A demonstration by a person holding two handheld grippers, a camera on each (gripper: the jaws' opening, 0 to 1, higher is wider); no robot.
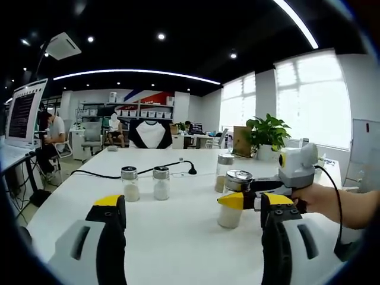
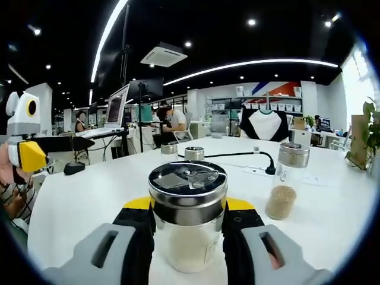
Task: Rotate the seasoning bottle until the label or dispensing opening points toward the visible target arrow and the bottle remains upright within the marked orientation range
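A glass seasoning bottle (image 2: pixel 187 228) with a silver shaker lid and pale powder stands upright on the white table (image 2: pixel 89 202). My right gripper (image 2: pixel 187 217) is shut on it, one yellow-tipped jaw pressing each side. In the left gripper view the same bottle (image 1: pixel 228 217) stands right of centre, held by the right gripper (image 1: pixel 233 199), which reaches in from the right in a person's hand. My left gripper (image 1: pixel 193 208) is open above the table with nothing between its jaws, left of the bottle. It appears as the left gripper (image 2: pixel 62 145) at the left edge of the right gripper view.
Two white-filled shakers (image 1: pixel 130 184) (image 1: pixel 161 182) stand side by side at mid-table, and a brown-filled one (image 1: pixel 223 173) (image 2: pixel 284 181) stands just behind the held bottle. A black cable (image 1: pixel 166 167) crosses the table. A potted plant (image 1: pixel 270 134) stands at the far right and a monitor (image 1: pixel 24 113) at the left. People sit at desks beyond.
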